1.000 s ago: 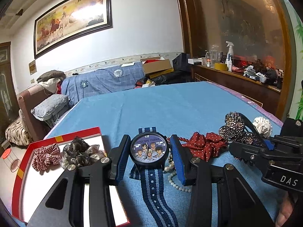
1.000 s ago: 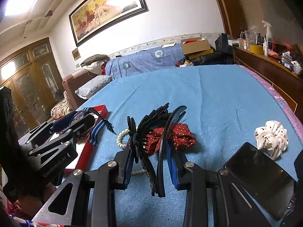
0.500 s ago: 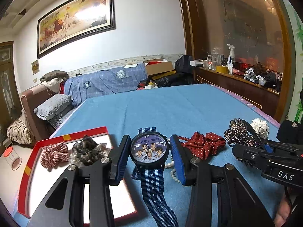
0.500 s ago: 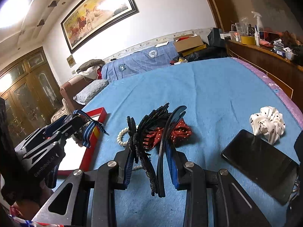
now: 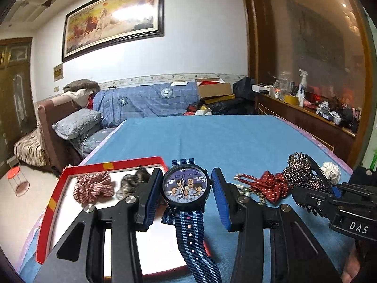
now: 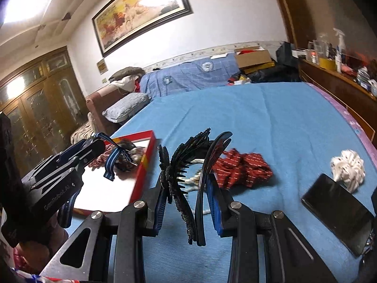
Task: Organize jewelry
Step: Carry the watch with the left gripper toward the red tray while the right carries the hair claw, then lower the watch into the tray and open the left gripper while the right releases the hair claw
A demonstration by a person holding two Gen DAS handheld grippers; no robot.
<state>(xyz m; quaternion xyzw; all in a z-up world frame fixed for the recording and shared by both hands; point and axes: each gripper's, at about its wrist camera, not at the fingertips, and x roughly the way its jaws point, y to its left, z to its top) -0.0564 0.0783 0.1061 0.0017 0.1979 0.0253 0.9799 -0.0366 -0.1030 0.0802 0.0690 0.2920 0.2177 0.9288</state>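
My left gripper (image 5: 186,189) is shut on a cartoon-faced watch (image 5: 185,187) with a blue striped strap, held above the right edge of a red-rimmed white tray (image 5: 56,197). The tray holds a red checked scrunchie (image 5: 90,187) and a grey scrunchie (image 5: 132,182). My right gripper (image 6: 187,184) is shut on a black beaded hair clip (image 6: 179,167), just right of the tray (image 6: 146,162). A red dotted bow (image 6: 242,167) and pearl beads (image 6: 192,180) lie on the blue bedspread beyond it.
A white scrunchie (image 6: 347,167) and a black phone (image 6: 339,212) lie at the right on the bedspread (image 6: 259,118). A wooden ledge with bottles (image 6: 334,70) runs along the right. Pillows and boxes sit at the far end.
My left gripper has carried the watch leftward, from over the bedspread to over the tray's right edge. My right gripper with the hair clip has also shifted left toward the tray.
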